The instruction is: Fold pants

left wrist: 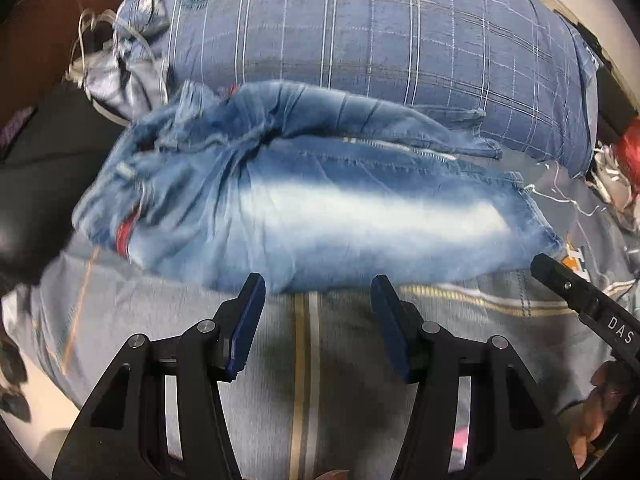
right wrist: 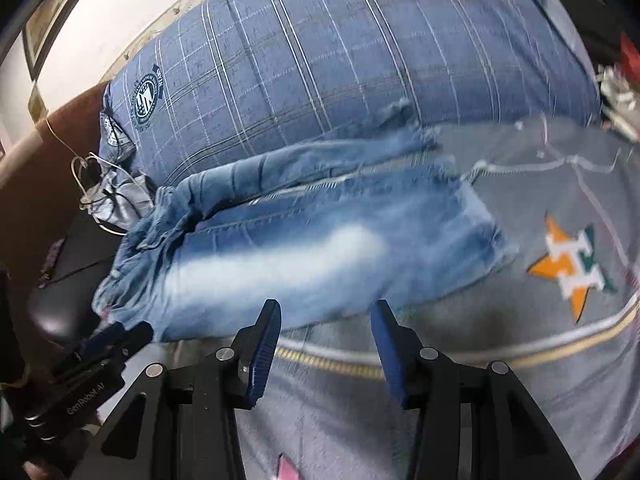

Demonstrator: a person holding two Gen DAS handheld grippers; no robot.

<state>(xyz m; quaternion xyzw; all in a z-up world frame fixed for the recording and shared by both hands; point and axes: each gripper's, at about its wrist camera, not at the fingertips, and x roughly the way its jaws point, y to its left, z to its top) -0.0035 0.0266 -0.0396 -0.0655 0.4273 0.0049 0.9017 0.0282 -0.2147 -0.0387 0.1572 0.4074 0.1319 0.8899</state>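
Note:
Faded light-blue jeans (left wrist: 304,204) lie on the grey bedsheet, waist bunched at the left, legs stretched to the right, one over the other. They also show in the right wrist view (right wrist: 304,252). My left gripper (left wrist: 318,284) is open and empty, its fingertips just short of the jeans' near edge. My right gripper (right wrist: 326,310) is open and empty, just before the near edge of the leg. The right gripper's finger shows at the right of the left wrist view (left wrist: 576,292). The left gripper shows at the lower left of the right wrist view (right wrist: 108,344).
A large blue plaid pillow (left wrist: 360,40) lies right behind the jeans. The grey bedsheet (right wrist: 520,340) has stripes and an orange-green star logo (right wrist: 572,268). Cords and crumpled fabric (left wrist: 104,64) lie at the left; a dark object (right wrist: 56,312) sits by the waistband.

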